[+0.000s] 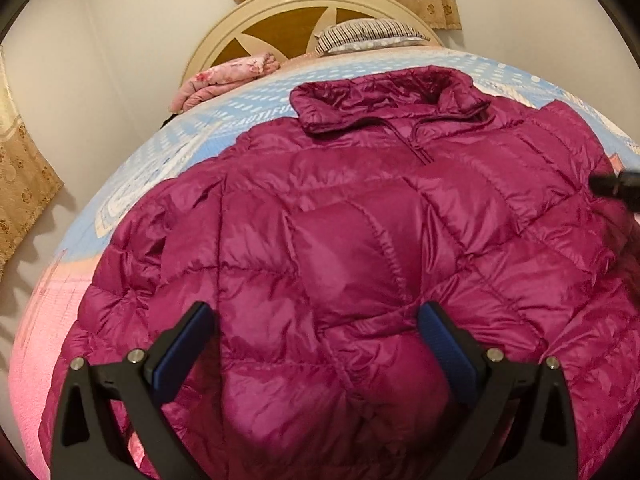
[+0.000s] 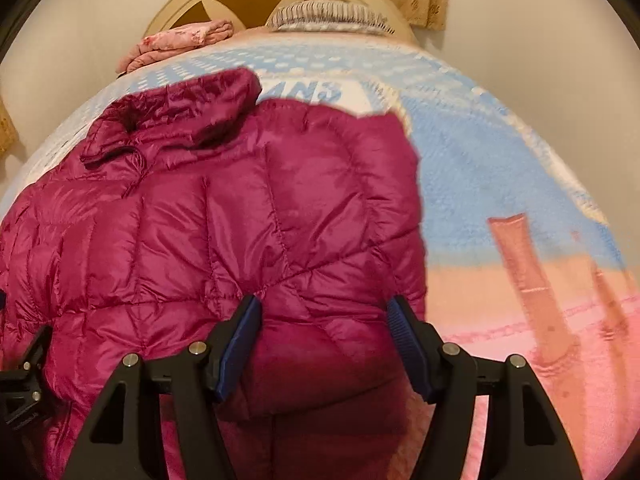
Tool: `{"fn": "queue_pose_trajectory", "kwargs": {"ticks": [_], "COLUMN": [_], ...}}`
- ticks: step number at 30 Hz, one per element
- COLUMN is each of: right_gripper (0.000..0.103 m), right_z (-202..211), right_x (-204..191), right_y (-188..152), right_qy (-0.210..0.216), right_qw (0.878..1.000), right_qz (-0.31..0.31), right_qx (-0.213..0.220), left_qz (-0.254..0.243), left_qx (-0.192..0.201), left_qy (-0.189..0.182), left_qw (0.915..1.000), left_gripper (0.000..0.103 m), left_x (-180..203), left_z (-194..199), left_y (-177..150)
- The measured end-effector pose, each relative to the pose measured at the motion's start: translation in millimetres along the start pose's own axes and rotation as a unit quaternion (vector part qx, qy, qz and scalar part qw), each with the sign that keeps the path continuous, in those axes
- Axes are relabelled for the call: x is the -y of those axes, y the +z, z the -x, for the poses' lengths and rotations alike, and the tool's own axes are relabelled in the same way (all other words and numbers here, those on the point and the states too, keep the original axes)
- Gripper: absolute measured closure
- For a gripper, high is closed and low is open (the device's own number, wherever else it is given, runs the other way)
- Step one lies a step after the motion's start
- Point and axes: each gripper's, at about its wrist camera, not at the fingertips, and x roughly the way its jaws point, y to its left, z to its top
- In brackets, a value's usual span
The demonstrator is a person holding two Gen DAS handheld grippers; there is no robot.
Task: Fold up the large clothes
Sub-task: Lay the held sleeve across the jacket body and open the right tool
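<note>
A magenta quilted down jacket [image 1: 360,208] lies front up on the bed, its collar [image 1: 384,96] toward the headboard. My left gripper [image 1: 316,308] hovers open over the jacket's lower middle, with only fabric beneath its blue pads [image 1: 184,352]. In the right wrist view the jacket [image 2: 208,216] fills the left half. My right gripper [image 2: 323,300] stands open at the jacket's lower right edge. A puffy part of the hem [image 2: 320,360] bulges between its fingers, and I cannot see the pads squeezing it.
The bed is covered by a blue and pink blanket [image 2: 500,184]. By the round headboard [image 1: 304,12] lie a folded pink cloth [image 1: 228,76] and a striped pillow [image 1: 368,34]. Curtains hang at the left and behind. Bare blanket lies right of the jacket.
</note>
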Motion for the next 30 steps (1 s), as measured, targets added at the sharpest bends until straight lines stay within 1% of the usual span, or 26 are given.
{"fn": "queue_pose_trajectory", "kwargs": {"ticks": [2,3,5,7,10,11,13,16,22,27,30], "right_gripper": [0.036,0.036,0.036,0.036,0.036,0.036,0.035,0.034,0.033,0.033,0.032], "right_z": [16.1,22.6,22.6,11.4,-17.3,-26.0,-28.2,-30.5,-31.8,-29.4,-29.3], "right_x": [-8.5,-17.0,-32.7,-43.7,-43.4,-42.1,-45.9,-54.1,-54.5,-55.6,-55.6], "right_y": [2.9,5.3,8.3,7.8,-1.7,-7.7,-14.4,-16.3,-16.7,-19.1,-19.0], "right_qy": [0.023,0.042,0.073,0.082,0.091,0.094,0.085,0.067,0.064,0.061,0.063], "right_qw": [0.999,0.999,0.997,0.997,0.995,0.995,0.996,0.998,0.998,0.998,0.998], "right_qz": [-0.005,-0.004,0.003,0.008,-0.017,-0.02,-0.003,0.014,0.016,0.018,0.017], "right_qx": [0.021,0.026,0.02,0.007,-0.026,-0.027,-0.007,-0.006,-0.001,0.001,0.001], "left_qz": [0.0,0.002,0.009,0.019,0.025,0.023,0.019,0.017,0.043,0.044,0.056], "left_qx": [0.002,0.002,0.002,0.0,-0.004,-0.004,-0.005,-0.007,-0.008,-0.011,-0.014], "left_qy": [0.003,0.003,0.0,-0.005,-0.009,-0.007,-0.004,-0.004,-0.031,-0.038,-0.06], "left_qw": [1.0,1.0,1.0,0.9998,0.9996,0.9997,0.9998,0.9998,0.9986,0.9983,0.9965], "left_gripper": [0.0,0.0,0.0,0.0,0.0,0.0,0.0,0.0,0.0,0.0,0.0], "left_x": [-0.6,-0.5,-3.3,-7.1,-9.2,-8.1,-5.9,-5.9,-16.3,-15.4,-27.6], "left_z": [1.0,0.7,0.1,-0.7,-1.7,-1.9,-2.5,-2.6,-1.8,0.0,10.2], "left_y": [-0.4,-0.1,0.1,-0.4,-1.1,-1.1,-1.1,-1.0,-1.6,-1.7,-6.4]}}
